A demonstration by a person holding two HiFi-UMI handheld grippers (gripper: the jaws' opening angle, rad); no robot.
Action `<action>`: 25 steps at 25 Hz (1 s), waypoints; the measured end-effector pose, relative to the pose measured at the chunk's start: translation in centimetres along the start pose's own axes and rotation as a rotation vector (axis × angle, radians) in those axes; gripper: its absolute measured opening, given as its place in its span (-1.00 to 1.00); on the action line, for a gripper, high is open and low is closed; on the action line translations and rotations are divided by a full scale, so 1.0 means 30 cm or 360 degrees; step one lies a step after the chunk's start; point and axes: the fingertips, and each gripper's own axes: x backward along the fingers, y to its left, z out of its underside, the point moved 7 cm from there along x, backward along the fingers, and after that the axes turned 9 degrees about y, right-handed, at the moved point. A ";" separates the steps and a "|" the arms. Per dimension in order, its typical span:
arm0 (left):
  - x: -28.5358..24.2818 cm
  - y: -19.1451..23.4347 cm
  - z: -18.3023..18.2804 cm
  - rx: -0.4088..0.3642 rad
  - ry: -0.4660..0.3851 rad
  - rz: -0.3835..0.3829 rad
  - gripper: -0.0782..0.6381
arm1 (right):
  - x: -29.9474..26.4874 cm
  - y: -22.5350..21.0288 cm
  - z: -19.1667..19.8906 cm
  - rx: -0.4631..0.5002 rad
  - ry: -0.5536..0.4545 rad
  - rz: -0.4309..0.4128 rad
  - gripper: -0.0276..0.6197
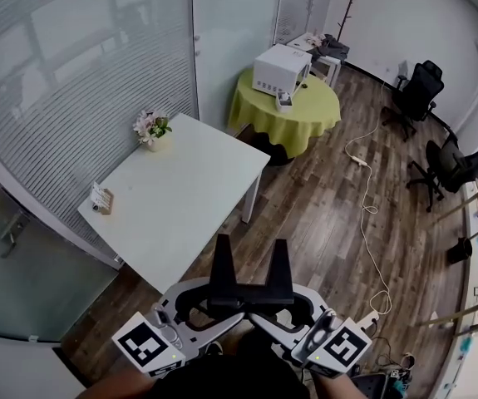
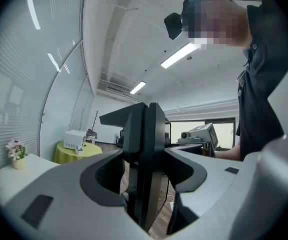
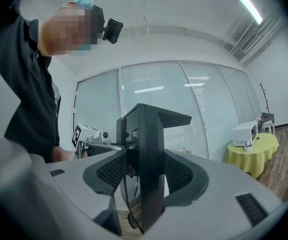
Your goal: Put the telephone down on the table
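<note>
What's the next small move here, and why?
Probably walk toward the white table: left gripper and right gripper both have their fingers shut on nothing, held close to the body, and no telephone can be made out.

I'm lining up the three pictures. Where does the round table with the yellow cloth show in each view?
Head view: yellow-cloth table, upper centre.
Left gripper view: small, at lower left.
Right gripper view: near the right edge, below mid-height.
Shared landmark: the white box standing on it.
</note>
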 end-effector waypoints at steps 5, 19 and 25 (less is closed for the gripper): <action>-0.161 0.057 -0.061 -0.0001 0.0017 -0.0049 -0.09 | 0.028 -0.186 -0.037 0.0006 -0.0011 -0.0052 -0.16; -0.617 0.151 -0.194 0.0033 0.0033 -0.0184 -0.09 | 0.157 -0.664 -0.131 0.0002 -0.0080 -0.0223 -0.16; -0.715 0.196 -0.212 0.0075 0.0059 -0.0247 -0.09 | 0.162 -0.802 -0.092 -0.0022 -0.0001 -0.0258 -0.16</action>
